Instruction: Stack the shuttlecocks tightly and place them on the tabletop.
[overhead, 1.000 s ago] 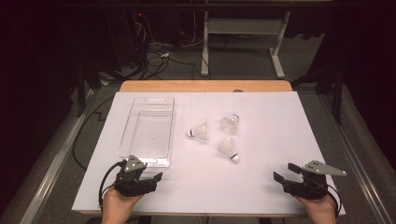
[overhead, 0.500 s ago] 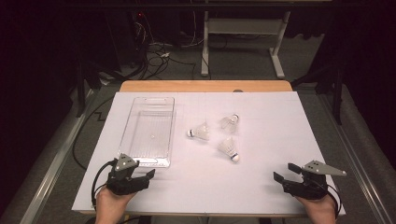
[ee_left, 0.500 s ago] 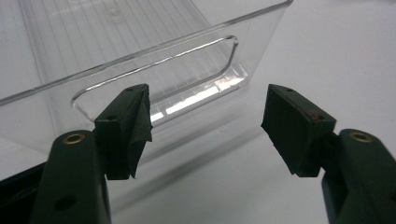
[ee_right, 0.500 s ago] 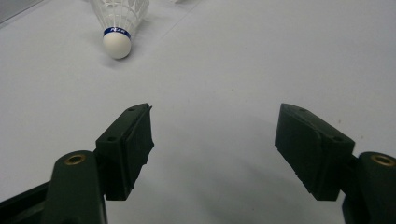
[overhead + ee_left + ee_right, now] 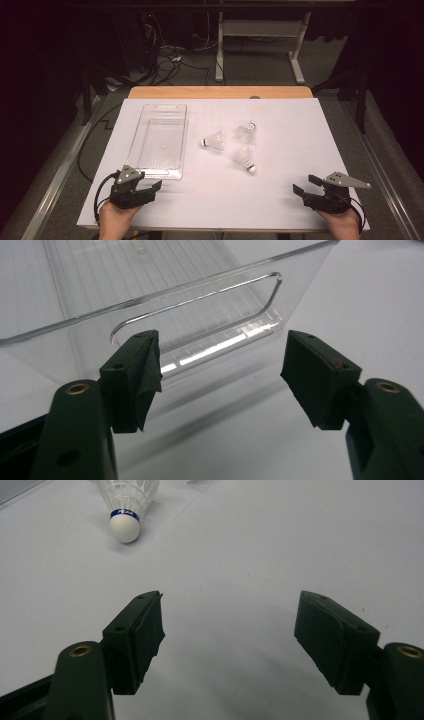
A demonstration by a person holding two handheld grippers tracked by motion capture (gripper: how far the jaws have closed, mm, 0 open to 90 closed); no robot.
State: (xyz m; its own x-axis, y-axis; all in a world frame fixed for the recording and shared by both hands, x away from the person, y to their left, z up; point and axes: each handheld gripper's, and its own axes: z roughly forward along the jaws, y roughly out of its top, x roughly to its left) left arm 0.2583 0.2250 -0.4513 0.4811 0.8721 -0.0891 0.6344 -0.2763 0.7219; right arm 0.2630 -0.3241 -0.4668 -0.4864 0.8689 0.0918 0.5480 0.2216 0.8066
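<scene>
**Mira:** Since both tools are empty now, which step is in hand, do you think?

**Tomas:** I judge it is putting the shuttlecocks into the clear rectangular plastic tray [image 5: 159, 142], which lies toward the left edge of the white worktop [image 5: 300, 135], long side running from near edge to far edge. The black two-jaw left gripper [image 5: 150, 189] sits at the near-left corner, just before the tray's near end wall. Its jaws stand wide apart and hold nothing; in the left gripper view the handle cut-out of the tray [image 5: 200, 305] is right ahead.

**Mira:** And the other one?

**Tomas:** The black two-jaw right gripper [image 5: 305, 185] rests near the near-right corner, jaws also wide apart, nothing between them. Three white feather shuttlecocks with cork heads lie in the middle of the worktop, close together but apart. The nearest shuttlecock [image 5: 245, 159] points its cork toward the near edge; in the right gripper view [image 5: 127, 505] it lies ahead and to the left, with a blue band above the cork.

**Mira:** How to take it well?

**Tomas:** I would bring the right gripper to that nearest one and close on the cork head, not on the feathers, because these probably crush easily. The left gripper could steady the tray's near wall, so it does not slide.
</scene>
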